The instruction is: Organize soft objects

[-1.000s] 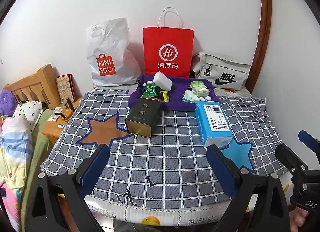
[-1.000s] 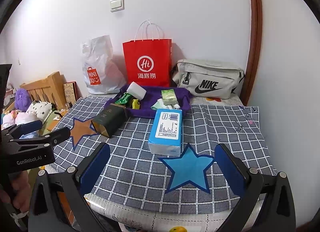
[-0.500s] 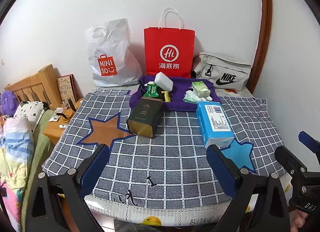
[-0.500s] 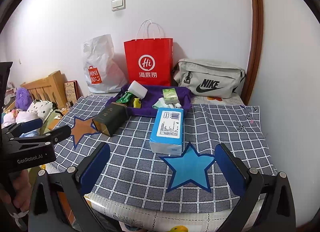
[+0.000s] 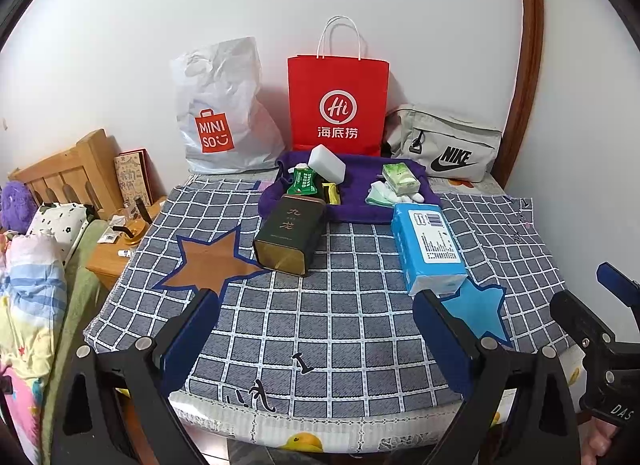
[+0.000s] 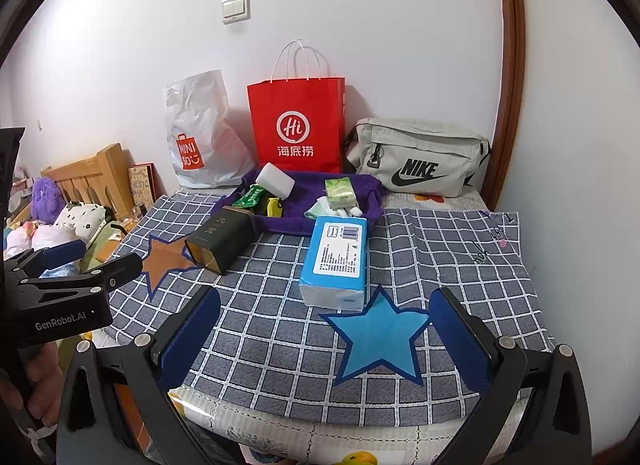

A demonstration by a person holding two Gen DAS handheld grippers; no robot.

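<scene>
Both grippers, left gripper and right gripper, hover with jaws spread wide, empty, near the blue tissue pack lying just in front of the purple towel.

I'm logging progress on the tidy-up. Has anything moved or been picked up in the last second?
Nothing taken hold of or let go. Both views crept slightly, so the left tongs and right tongs drifted a little while staying open and empty. The blue tissue pack, dark tin and purple tray lie where they were.
</scene>
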